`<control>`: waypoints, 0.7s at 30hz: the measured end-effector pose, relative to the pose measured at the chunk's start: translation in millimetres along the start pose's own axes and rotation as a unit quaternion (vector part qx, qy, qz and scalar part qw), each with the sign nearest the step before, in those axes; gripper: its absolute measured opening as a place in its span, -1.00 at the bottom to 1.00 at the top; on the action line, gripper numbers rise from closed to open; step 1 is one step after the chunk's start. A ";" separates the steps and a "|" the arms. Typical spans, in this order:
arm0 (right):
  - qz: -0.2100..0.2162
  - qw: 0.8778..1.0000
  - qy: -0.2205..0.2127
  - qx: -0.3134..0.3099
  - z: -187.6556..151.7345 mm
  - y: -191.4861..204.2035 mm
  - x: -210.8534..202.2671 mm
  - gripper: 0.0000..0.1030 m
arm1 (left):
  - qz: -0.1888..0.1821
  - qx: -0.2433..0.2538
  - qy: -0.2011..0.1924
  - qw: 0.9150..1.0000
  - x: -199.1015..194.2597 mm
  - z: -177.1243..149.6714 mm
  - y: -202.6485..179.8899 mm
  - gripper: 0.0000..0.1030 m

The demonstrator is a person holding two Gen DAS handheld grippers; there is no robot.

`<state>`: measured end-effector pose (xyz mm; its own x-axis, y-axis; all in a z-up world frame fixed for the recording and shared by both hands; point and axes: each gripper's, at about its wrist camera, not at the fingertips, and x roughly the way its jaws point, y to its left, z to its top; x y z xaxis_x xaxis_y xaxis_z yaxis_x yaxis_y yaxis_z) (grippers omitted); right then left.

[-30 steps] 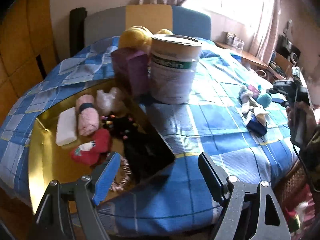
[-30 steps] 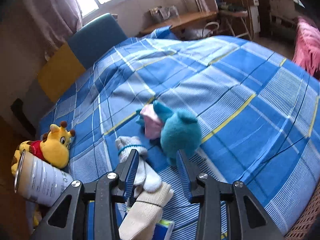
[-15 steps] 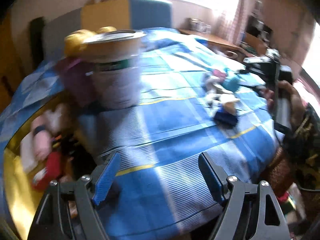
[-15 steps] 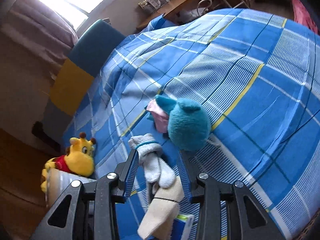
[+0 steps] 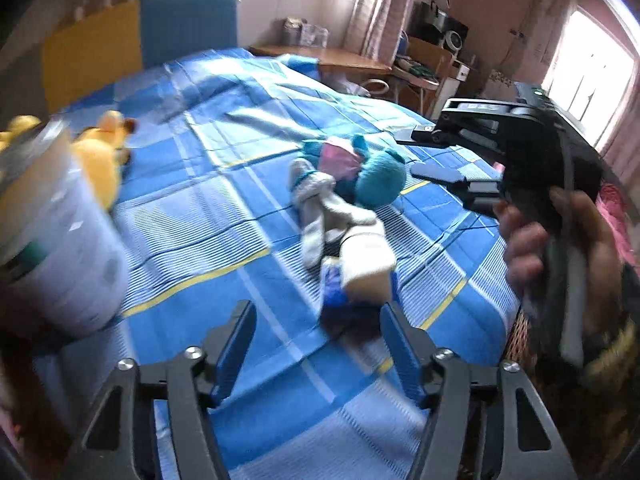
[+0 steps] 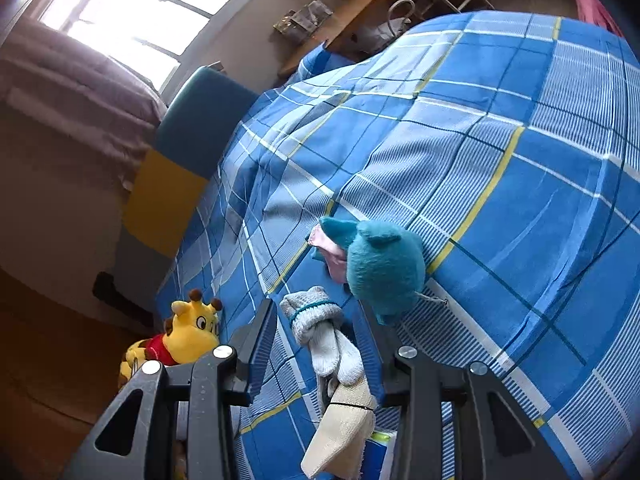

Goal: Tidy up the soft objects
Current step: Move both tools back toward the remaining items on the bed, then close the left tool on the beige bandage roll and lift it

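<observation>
While both grippers face one heap of soft things on the bed, the scene reads so:
Left gripper [image 5: 316, 344]: jaws part open, just been closing, nothing between them; a dark blue object lies just ahead.
Right gripper [image 6: 316, 328]: jaws part open, straddling the grey socks [image 6: 320, 328]; pads not seen pressing.
Cream sock [image 6: 344, 432]: just behind the grey pair, under the right gripper.
Teal plush [image 6: 384, 268]: just beyond the right finger, touching a pink cloth [image 6: 334, 258].
Yellow giraffe toy [image 6: 188, 336]: off to the left, well apart.
White tin [image 5: 52, 240]: left of the left gripper.
Blue checked bedspread [image 6: 520, 200]: under everything.
</observation>
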<state>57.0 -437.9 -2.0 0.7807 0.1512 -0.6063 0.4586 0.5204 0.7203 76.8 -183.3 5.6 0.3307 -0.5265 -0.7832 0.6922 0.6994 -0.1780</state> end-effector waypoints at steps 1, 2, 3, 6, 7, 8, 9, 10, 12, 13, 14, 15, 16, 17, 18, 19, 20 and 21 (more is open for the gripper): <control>0.005 1.000 0.004 0.005 0.2 -1.2 0.8 -0.23 | -0.005 -0.001 0.006 1.000 9.3 5.9 -2.2 0.15; 0.008 1.000 0.007 0.008 0.4 -2.2 1.5 -0.23 | -0.008 0.001 0.012 1.000 19.6 12.5 -5.5 0.09; 0.010 1.000 0.008 0.010 0.7 -2.8 1.9 -0.23 | -0.008 0.002 0.019 1.000 26.9 16.9 -9.0 0.06; 0.002 1.000 0.011 0.011 0.6 -4.5 1.9 -0.23 | -0.002 0.029 0.035 0.999 47.6 31.2 -27.8 0.11; 0.000 1.000 0.012 0.015 0.2 -6.0 1.8 -0.23 | -0.001 0.033 0.036 0.999 50.0 32.6 -30.5 0.11; 0.009 1.000 0.014 0.022 0.5 -7.7 1.8 -0.23 | -0.009 0.037 0.040 0.998 56.0 36.2 -34.8 0.12; 0.013 1.000 0.013 0.024 0.5 -8.4 1.3 -0.23 | -0.015 0.039 0.045 0.998 61.0 38.7 -37.9 0.20; 0.013 1.000 0.010 0.024 0.6 -8.5 -0.1 -0.23 | -0.017 0.040 0.050 0.998 69.1 42.7 -40.4 0.24; 0.016 1.000 0.005 0.024 0.6 -8.3 -2.5 -0.23 | -0.015 0.043 0.060 0.997 80.0 47.6 -45.7 0.27; 0.017 1.000 0.005 0.024 0.7 -8.4 -2.7 -0.23 | -0.019 0.043 0.063 0.997 83.3 49.6 -47.5 0.27; 0.016 1.000 0.006 0.025 0.7 -8.6 -2.5 -0.23 | -0.022 0.040 0.063 0.997 84.2 51.0 -47.8 0.27; 0.017 0.999 0.006 0.027 0.6 -9.2 -2.7 -0.23 | -0.024 0.036 0.062 0.997 84.0 51.9 -47.3 0.27; 0.018 0.999 0.006 0.030 0.6 -10.3 -3.3 -0.23 | -0.025 0.031 0.061 0.997 81.5 51.9 -45.8 0.27; 0.019 0.999 0.001 0.038 1.1 -12.9 -4.8 -0.23 | -0.031 0.023 0.057 0.998 77.3 51.3 -43.2 0.27; 0.018 0.999 0.000 0.047 1.9 -16.3 -5.1 -0.23 | -0.037 0.015 0.055 0.998 73.9 50.4 -40.8 0.27; 0.018 0.998 0.002 0.055 2.1 -19.0 -3.8 -0.23 | -0.041 0.003 0.053 0.998 70.6 49.3 -37.7 0.27; 0.020 0.997 0.012 0.070 1.6 -23.4 -0.9 -0.23 | -0.051 -0.007 0.054 0.997 69.0 49.5 -36.1 0.28; 0.023 0.997 0.018 0.077 0.9 -25.4 1.2 -0.23 | -0.062 -0.011 0.058 0.996 69.8 50.7 -37.3 0.27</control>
<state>46.7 -451.7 -20.6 0.7884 0.2037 -0.5804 0.4838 0.3773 0.7897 106.6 -270.6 -12.3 0.1654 -0.5511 -0.8179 0.7089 0.6430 -0.2898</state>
